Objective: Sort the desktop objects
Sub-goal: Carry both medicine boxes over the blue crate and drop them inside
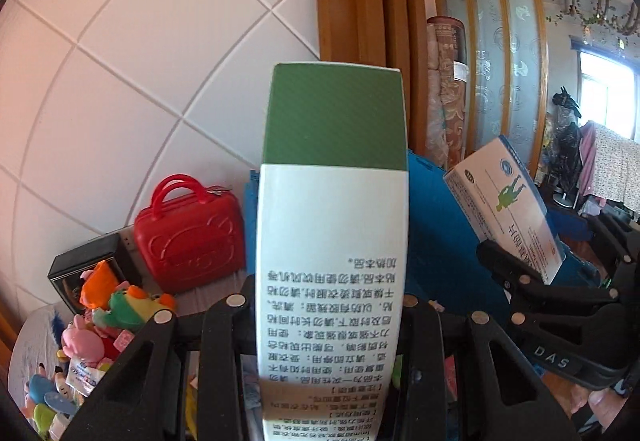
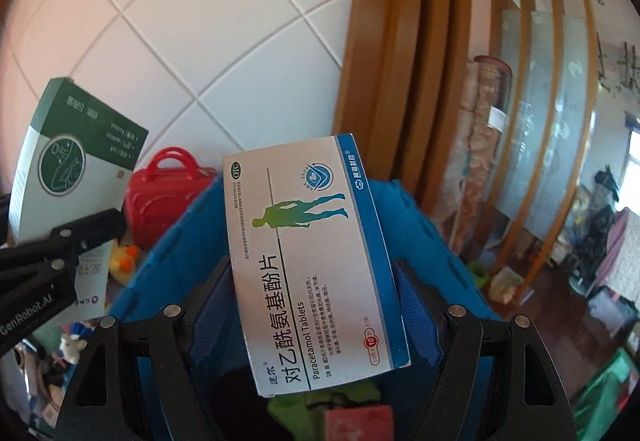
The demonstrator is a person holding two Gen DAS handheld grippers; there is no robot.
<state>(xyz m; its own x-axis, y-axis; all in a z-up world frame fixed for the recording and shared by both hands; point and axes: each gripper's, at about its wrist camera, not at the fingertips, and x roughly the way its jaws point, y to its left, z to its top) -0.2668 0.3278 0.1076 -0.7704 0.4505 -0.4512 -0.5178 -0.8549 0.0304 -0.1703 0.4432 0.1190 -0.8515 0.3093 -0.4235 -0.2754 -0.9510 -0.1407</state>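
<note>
In the left wrist view, a tall green and white box (image 1: 334, 225) with printed text stands up between the fingers of my left gripper (image 1: 332, 315), which is shut on its lower part. My right gripper (image 2: 316, 277) is shut on a white and blue paracetamol tablet box (image 2: 308, 241), held tilted above a blue crate (image 2: 424, 229). Each view also shows the other side: the right gripper (image 1: 532, 277) with the tablet box (image 1: 508, 201) appears at the right, and the left gripper (image 2: 80, 237) with the green box (image 2: 60, 161) at the left. Both boxes are lifted in the air.
A red toy case (image 1: 188, 237) stands against the white tiled wall, with a black box (image 1: 80, 265) and a heap of plush toys (image 1: 112, 313) to its left. A yellow duck (image 2: 122, 257) lies beside the crate. Wooden door frames and rolled fabric stand at the right.
</note>
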